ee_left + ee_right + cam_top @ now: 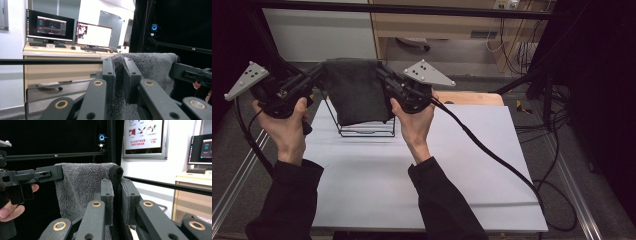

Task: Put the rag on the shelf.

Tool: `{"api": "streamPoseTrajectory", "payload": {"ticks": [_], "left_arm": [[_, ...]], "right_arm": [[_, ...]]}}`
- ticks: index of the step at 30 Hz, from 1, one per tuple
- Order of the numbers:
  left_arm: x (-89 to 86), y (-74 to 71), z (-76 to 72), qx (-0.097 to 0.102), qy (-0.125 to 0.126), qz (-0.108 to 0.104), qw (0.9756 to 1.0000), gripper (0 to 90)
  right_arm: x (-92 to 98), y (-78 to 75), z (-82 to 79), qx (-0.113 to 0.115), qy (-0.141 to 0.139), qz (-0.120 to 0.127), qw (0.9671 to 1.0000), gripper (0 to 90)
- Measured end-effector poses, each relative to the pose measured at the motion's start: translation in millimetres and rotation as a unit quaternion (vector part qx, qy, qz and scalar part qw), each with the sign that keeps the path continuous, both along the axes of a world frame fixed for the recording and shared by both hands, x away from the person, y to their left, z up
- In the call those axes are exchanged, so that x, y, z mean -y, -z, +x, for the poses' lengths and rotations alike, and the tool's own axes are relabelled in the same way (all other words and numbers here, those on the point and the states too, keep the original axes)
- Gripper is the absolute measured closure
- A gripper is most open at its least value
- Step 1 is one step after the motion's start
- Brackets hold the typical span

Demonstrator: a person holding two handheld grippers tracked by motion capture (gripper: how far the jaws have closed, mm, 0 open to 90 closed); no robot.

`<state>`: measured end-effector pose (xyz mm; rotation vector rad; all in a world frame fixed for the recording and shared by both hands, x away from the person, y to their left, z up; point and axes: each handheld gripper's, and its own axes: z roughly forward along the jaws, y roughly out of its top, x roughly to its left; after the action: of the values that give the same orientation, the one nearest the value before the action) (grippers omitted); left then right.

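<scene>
Left gripper (318, 71): held up over the far left part of the white surface (377, 175), jaws clamped on the top left corner of the dark grey towel (357, 92). In the left gripper view the 2 jaws of the left gripper (119, 75) pinch a fold of towel (150, 70) between the pads, cloth bunched in the narrow gap.

Towel: stretched between the 2 grippers, top edge roughly level, rest hanging down flat. It is off the surface, lower edge draped in front of a black wire rack (367, 131) that stands on the far part of the surface. Can't tell whether the cloth touches the rack.

Right gripper (382, 75): same height, just right of the towel, jaws clamped on its top right corner. In the right gripper view the right gripper (117, 195) has the towel (80, 187) edge squeezed between the pads; the other gripper is seen at far left on the opposite corner.

Both hands grip the handles from below, forearms in black sleeves coming in from the near edge. Cable (492, 150) from the right gripper trails right across the surface and off its right side. 2 monitors (50, 26) on a desk in the far background.
</scene>
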<state>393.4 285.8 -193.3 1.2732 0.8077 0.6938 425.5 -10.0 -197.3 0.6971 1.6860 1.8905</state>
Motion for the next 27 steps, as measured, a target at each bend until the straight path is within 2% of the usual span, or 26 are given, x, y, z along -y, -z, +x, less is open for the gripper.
{"api": "streamPoseTrajectory", "payload": {"ticks": [9,18,24,27], "left_arm": [[-4.8,-16.1,9.0,0.014,-0.008,-0.006,0.9999,81.4],[-10.5,-36.8,20.5,0.024,-0.015,-0.015,0.9995,81.4],[-12.0,-48.9,27.2,0.033,-0.017,-0.018,0.9992,81.4],[-14.4,-54.4,30.1,0.034,-0.018,-0.023,0.999,81.4]], "right_arm": [[-6.2,-15.6,10.1,0.012,0.001,0.011,0.9999,81.9],[-16.4,-40.3,26.8,0.021,0.007,0.014,0.9997,82.0],[-18.6,-49.3,33.6,0.025,0.006,0.021,0.9995,82.0],[-21.9,-58.5,38.0,0.034,0.005,0.02,0.9992,82.0]]}}
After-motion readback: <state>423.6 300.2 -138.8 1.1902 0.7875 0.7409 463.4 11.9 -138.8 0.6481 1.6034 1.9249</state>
